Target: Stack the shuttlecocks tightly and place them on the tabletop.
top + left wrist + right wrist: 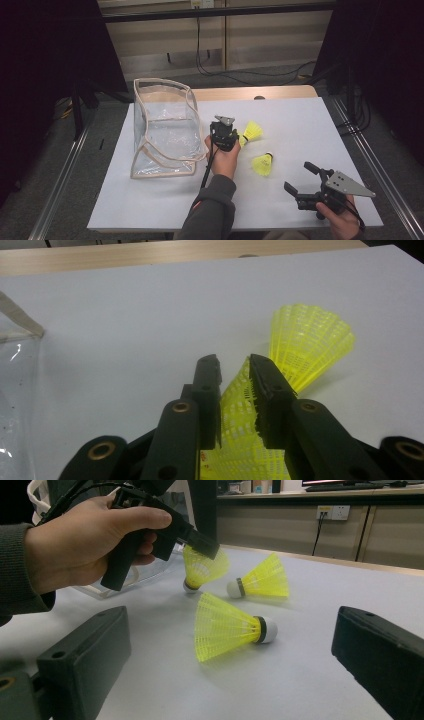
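Three yellow shuttlecocks lie near the table's middle. My left gripper point(223, 134) point(235, 372) point(200, 542) is shut on the mesh skirt of the first shuttlecock point(240, 410) point(202, 570), which stands cork down at the table surface. The second shuttlecock point(252, 131) point(307, 345) point(262, 580) lies on its side just right of it. Nearer me lies the third shuttlecock point(262, 164) point(230, 625), apart from both grippers. My right gripper point(300, 178) is open at the front right, its jaws wide and pointed toward the third shuttlecock.
A clear plastic bag point(162, 130) point(15, 370) with beige trim stands open at the left of the white table sheet point(310, 115), close beside the left hand. The table's wooden far edge point(280, 92) and dark floor lie beyond.
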`<action>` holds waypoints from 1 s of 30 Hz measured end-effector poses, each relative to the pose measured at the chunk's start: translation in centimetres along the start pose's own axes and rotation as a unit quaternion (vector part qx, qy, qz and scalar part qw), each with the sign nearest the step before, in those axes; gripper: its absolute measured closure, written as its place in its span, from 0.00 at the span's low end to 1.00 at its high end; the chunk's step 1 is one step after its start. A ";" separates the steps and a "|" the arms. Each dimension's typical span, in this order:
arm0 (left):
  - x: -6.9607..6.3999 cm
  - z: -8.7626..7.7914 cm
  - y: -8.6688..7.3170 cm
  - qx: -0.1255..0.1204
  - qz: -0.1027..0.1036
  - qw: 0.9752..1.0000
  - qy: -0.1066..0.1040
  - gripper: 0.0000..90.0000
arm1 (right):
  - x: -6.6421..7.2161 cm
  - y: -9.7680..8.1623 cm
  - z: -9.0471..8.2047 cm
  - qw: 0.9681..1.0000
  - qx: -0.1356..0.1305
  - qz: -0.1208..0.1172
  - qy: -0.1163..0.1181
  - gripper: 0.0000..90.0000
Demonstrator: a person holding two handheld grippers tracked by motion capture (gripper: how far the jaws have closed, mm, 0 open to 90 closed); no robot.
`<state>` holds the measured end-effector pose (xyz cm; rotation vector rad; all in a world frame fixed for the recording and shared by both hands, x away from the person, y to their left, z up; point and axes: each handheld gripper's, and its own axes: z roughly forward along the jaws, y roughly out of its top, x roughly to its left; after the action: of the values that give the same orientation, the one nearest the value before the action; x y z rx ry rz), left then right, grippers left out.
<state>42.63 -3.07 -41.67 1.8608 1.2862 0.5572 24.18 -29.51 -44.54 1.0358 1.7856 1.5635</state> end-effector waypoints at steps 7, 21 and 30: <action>0.1 0.1 -0.1 -0.002 0.009 1.000 0.018 0.90 | 0.0 0.0 0.0 1.000 0.002 -0.001 0.000 0.02; 0.5 -0.6 0.2 -0.017 0.052 0.994 0.100 0.96 | -0.1 -0.1 0.0 1.000 0.002 0.001 0.001 0.02; 0.7 -0.1 0.0 -0.005 0.058 0.993 0.100 0.93 | 0.0 -0.1 0.0 1.000 0.002 0.001 0.003 0.02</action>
<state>42.90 -2.38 -41.65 1.9196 1.3046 0.8279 24.19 -29.49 -44.61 1.0361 1.7920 1.5662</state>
